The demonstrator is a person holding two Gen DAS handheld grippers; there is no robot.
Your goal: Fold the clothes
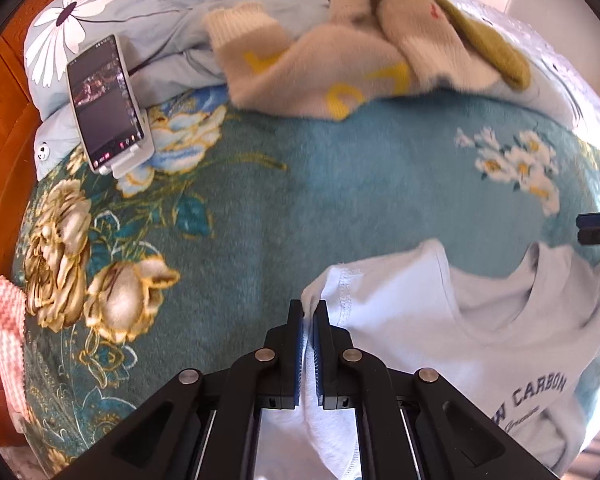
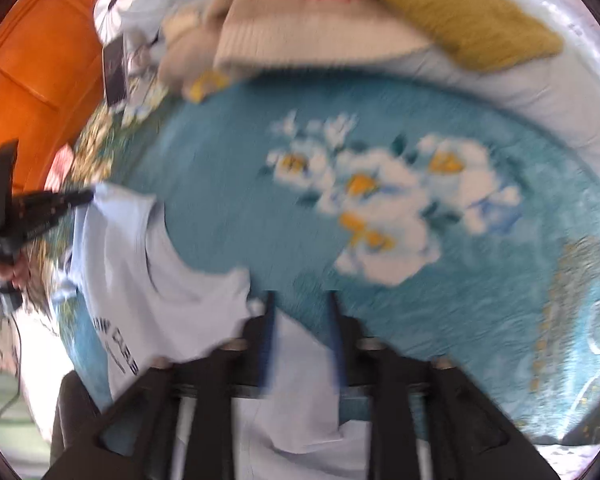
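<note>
A pale blue T-shirt [image 1: 440, 320] with dark lettering lies on the teal flowered blanket [image 1: 300, 200], collar facing the far side. My left gripper [image 1: 310, 308] is shut on the shirt's left shoulder and sleeve edge. In the right wrist view, which is blurred, the same T-shirt [image 2: 152, 272] spreads to the left. My right gripper [image 2: 300, 300] stands open, with the shirt's cloth lying between and under its fingers. The left gripper [image 2: 84, 196] shows at the far left of that view, on the shirt's other shoulder.
A beige, cream and olive sweater [image 1: 360, 52] is heaped at the far side of the blanket. A phone on a stand [image 1: 108, 104] leans against a flowered pillow [image 1: 100, 12]. An orange wooden headboard [image 2: 32, 60] is at the left. A pink zigzag cloth [image 1: 6, 328] lies at the left edge.
</note>
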